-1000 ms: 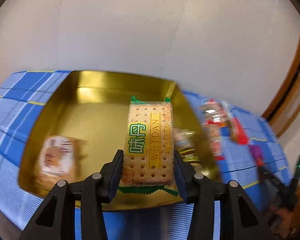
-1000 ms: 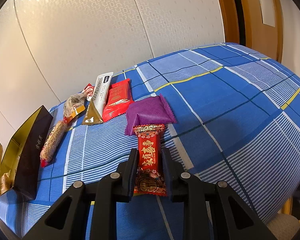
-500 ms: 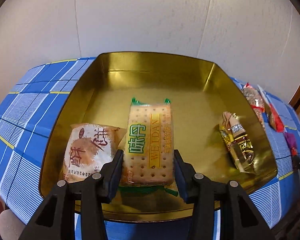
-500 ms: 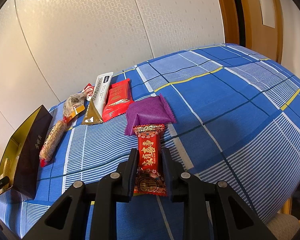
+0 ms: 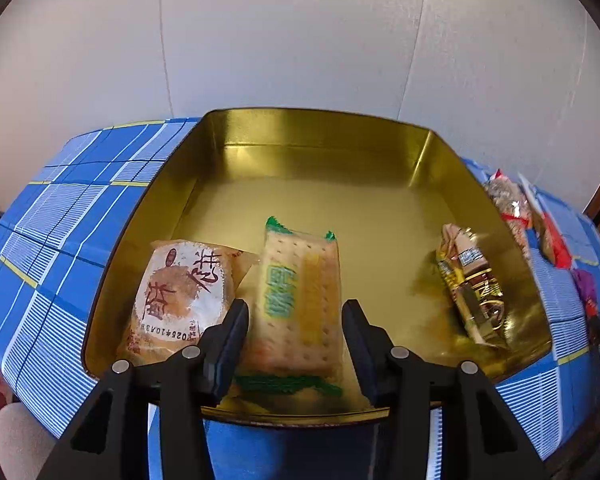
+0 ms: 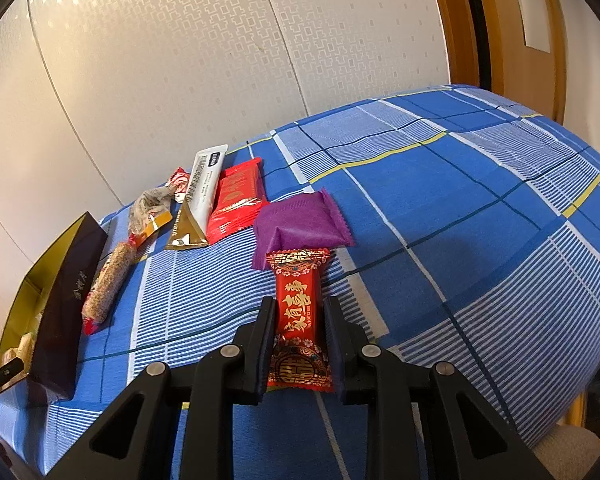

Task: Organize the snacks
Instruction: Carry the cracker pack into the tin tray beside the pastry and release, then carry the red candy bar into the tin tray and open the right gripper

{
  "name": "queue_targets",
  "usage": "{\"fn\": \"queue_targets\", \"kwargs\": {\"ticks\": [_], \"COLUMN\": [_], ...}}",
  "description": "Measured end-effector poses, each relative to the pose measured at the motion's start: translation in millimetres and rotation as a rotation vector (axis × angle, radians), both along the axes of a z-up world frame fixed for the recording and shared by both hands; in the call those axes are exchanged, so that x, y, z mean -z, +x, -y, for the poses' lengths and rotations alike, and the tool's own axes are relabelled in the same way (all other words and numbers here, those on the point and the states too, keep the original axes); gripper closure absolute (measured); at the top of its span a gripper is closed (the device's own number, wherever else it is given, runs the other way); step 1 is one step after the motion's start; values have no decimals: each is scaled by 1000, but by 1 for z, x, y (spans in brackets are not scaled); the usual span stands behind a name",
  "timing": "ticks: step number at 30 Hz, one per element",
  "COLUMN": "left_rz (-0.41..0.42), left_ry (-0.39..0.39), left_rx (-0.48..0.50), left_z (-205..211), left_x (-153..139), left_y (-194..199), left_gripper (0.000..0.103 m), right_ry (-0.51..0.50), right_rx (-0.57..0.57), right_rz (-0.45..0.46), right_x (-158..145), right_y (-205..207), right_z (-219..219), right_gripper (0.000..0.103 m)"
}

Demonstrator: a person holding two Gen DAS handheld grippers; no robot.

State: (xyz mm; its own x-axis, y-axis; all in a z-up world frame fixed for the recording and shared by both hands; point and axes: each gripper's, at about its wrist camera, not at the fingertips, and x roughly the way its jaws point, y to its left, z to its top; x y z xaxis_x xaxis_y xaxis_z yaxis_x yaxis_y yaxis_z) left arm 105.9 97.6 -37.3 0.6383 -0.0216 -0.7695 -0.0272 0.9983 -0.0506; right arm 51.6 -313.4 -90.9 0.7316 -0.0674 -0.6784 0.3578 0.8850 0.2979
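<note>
My left gripper [image 5: 295,322] is open over the near edge of the gold tin [image 5: 320,128]. The cracker pack [image 5: 298,300] lies blurred between the spread jaws, on or just above the tin floor. A round pastry pack [image 5: 180,292] lies to its left and a gold-wrapped candy [image 5: 470,284] to its right, both in the tin. My right gripper [image 6: 299,322] is shut on a red candy bar [image 6: 299,308], low over the blue plaid cloth [image 6: 480,220]. The tin shows dark-sided at the far left of the right wrist view [image 6: 66,292].
On the cloth beyond my right gripper lie a purple packet [image 6: 300,224], a red packet [image 6: 236,196], a white-and-gold sachet [image 6: 198,200], a grain bar [image 6: 108,286] and a crinkled wrapper [image 6: 146,210]. A wall stands behind; a wooden door frame [image 6: 500,28] at right.
My left gripper's jaws have opened and let go of the cracker pack, which has dropped into the tin. My right gripper has not moved.
</note>
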Motion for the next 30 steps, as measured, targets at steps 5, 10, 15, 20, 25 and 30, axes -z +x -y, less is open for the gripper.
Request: {"fn": "queue_targets", "kwargs": {"ticks": [5,10,15,20,25,30], "left_rz": [44,115,153,164,190,209], "left_ry": [-11,-25,-79,-98,-121,-111], "left_rx": [6,24,21,48,110,132], "left_z": [-1,-2,-2,6,16,23], "left_x": [-7,-16,-22,-21,-21,-21], "left_y": [-8,-23,-38,-51,-66,-78], "left_gripper": [54,54,54,54,54,54], "right_ry": [14,23,33,20,-26,-86], "right_rx": [-35,-71,-108,-153,-214,-287], "right_rz": [3,9,37,45,59,70], "right_x": [0,0,-4,-7,-14,-25], "right_y": [2,2,-2,-5,-9,-9], "right_z": [-6,-13,-21,-38,-62,-90], "right_gripper": [79,79,79,79,79,79]}}
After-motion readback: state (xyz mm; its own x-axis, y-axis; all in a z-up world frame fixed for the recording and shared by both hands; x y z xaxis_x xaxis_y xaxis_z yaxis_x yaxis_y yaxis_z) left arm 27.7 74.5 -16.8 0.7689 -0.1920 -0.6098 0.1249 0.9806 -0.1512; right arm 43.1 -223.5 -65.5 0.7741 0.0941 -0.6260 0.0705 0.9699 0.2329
